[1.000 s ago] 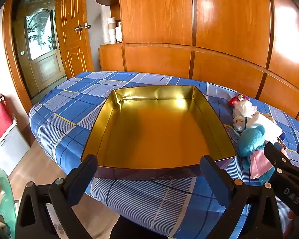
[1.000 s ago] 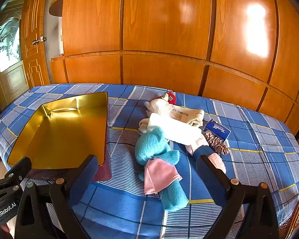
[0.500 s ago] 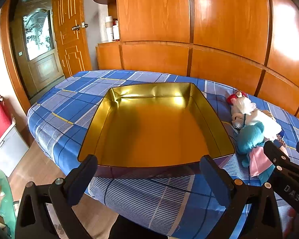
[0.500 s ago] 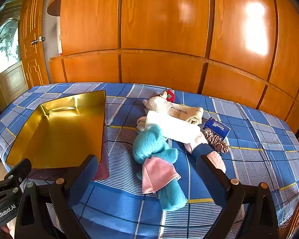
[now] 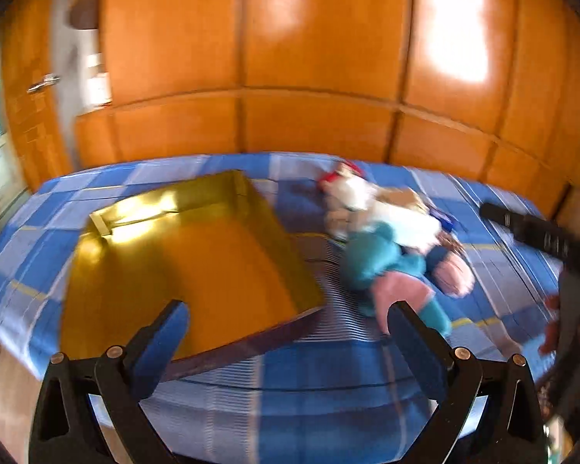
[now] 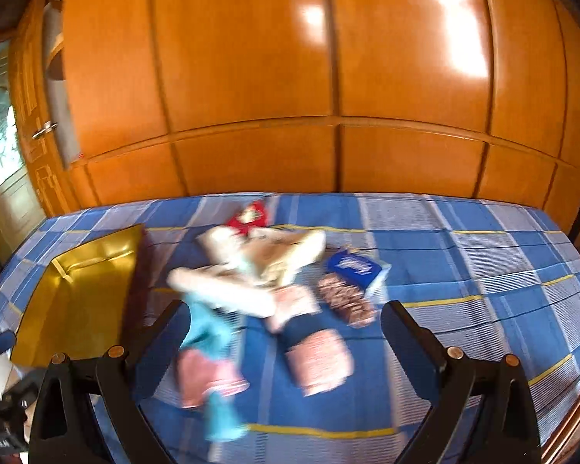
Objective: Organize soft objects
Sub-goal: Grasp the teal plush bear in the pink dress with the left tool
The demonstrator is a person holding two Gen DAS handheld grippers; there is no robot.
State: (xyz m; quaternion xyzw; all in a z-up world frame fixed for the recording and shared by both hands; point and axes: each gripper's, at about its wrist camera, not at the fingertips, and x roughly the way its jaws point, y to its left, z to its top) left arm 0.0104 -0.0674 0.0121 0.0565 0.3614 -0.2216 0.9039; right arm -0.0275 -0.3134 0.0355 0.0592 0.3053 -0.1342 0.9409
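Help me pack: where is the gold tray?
In both views the gold tray sits left on the blue checked bedcover, beside the teal plush toy.

Black angular left tool (image 5: 288, 332) and right tool (image 6: 284, 328), dark blue finger pads (image 5: 417, 350), brass-coloured screws.

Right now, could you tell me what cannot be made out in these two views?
- Blue packet, right wrist view: motion blur makes its print unreadable.
- Pile of soft things, left wrist view: smeared, items run together.
- Gold tray, right wrist view: near corner hidden behind the right gripper, jaws open.
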